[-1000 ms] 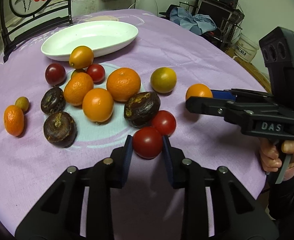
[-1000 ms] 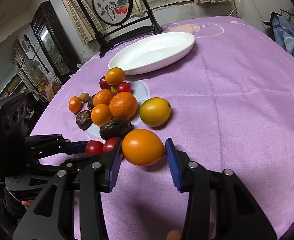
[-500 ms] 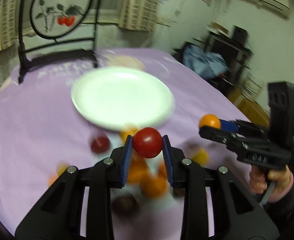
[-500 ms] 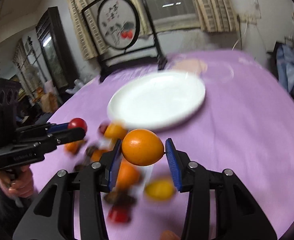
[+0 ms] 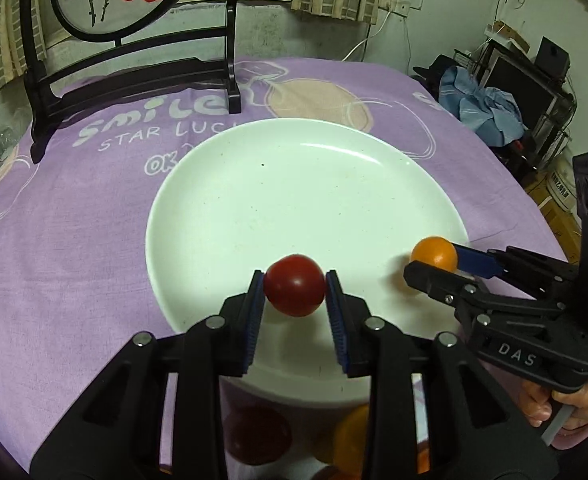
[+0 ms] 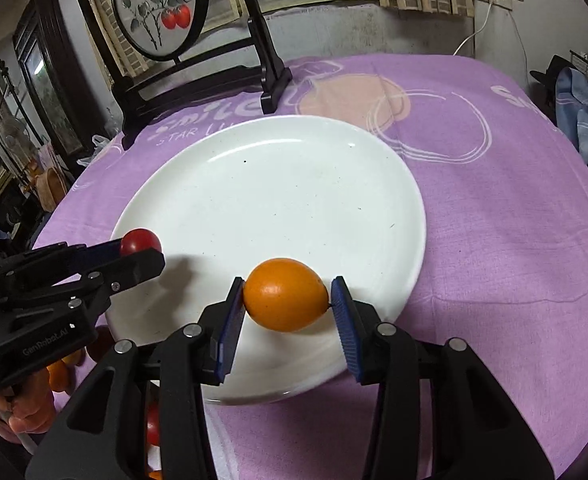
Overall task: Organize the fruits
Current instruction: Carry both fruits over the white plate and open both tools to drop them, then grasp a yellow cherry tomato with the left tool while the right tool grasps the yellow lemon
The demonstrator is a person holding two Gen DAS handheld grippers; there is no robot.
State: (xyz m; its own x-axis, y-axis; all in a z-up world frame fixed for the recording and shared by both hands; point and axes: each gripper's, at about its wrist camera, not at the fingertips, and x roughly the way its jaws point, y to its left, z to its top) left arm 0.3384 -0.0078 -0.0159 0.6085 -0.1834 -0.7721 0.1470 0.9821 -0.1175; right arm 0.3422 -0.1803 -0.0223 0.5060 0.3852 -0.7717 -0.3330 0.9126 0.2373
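My left gripper [image 5: 294, 286] is shut on a red tomato [image 5: 294, 285] and holds it above the near part of the white plate [image 5: 294, 184]. My right gripper [image 6: 286, 300] is shut on an orange citrus fruit [image 6: 286, 294] above the plate's [image 6: 278, 184] near right part. The right gripper shows in the left wrist view [image 5: 433, 266] with the orange fruit [image 5: 433, 255]. The left gripper shows in the right wrist view [image 6: 140, 248] with the tomato [image 6: 140, 240]. The plate has no fruit lying in it.
Other fruit lies on the purple tablecloth [image 5: 74, 240] below the grippers, partly hidden: a dark red one [image 5: 258, 434] and an orange one [image 5: 351, 440]. A black framed screen stand [image 5: 134, 64] stands behind the plate. Clothes and shelves [image 5: 489, 108] lie off the table's right.
Both grippers have carried their fruit forward from the pile to above the plate. The plate now fills the views and the pile has dropped below the fingers.
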